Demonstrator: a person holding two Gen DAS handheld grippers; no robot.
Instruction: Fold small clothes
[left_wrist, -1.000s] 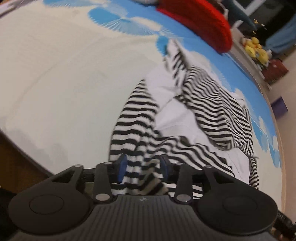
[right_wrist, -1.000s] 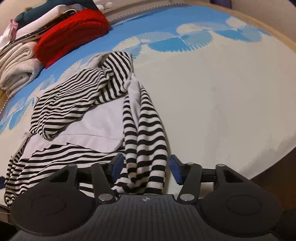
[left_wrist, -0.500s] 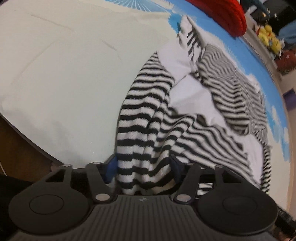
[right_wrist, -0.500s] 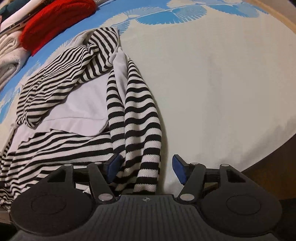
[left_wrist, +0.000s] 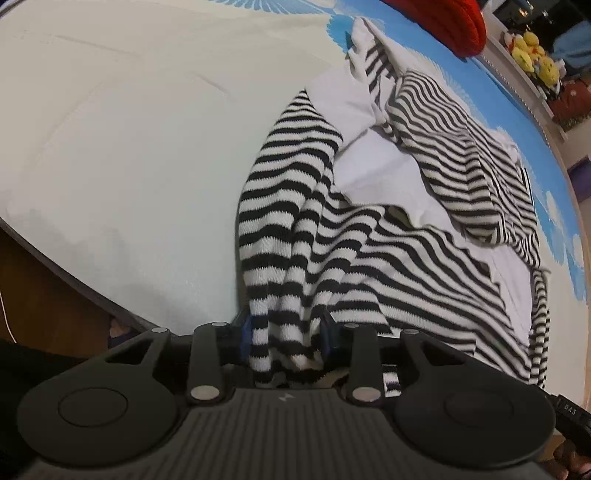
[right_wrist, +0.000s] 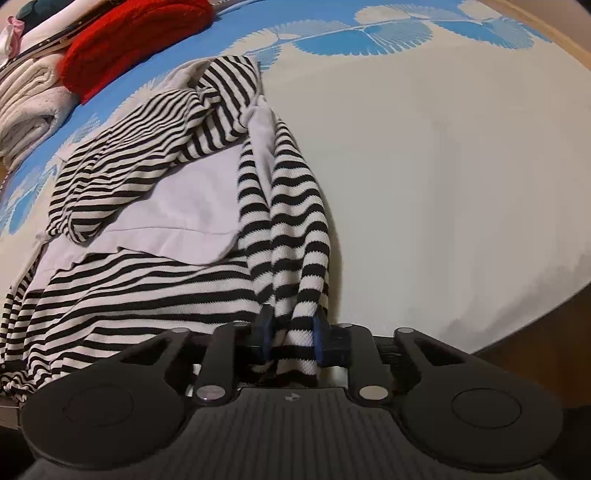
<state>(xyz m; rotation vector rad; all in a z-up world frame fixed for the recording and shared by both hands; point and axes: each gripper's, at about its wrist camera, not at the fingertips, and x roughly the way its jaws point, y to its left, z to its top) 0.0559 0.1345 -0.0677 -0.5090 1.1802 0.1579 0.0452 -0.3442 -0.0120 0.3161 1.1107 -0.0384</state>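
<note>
A black-and-white striped garment with a white lining (left_wrist: 373, 173) lies crumpled on a bed. It also shows in the right wrist view (right_wrist: 177, 199). My left gripper (left_wrist: 288, 330) is shut on a bunched striped edge of it near the bed's front edge. My right gripper (right_wrist: 293, 332) is shut on another bunched striped edge, with the cloth pinched between its blue pads. The striped fabric runs up from both grippers toward the garment's middle.
The bedsheet (right_wrist: 443, 155) is cream with blue fan patterns. A red knit garment (right_wrist: 133, 40) and folded white clothes (right_wrist: 29, 96) lie at the far side. Yellow plush toys (left_wrist: 532, 48) sit on a shelf beyond the bed. The bed's edge (left_wrist: 74, 280) is close by.
Both grippers have closed: the right one was open around the striped edge half a second ago and now pinches it. The left gripper's jaws have narrowed onto its bunch of cloth.
</note>
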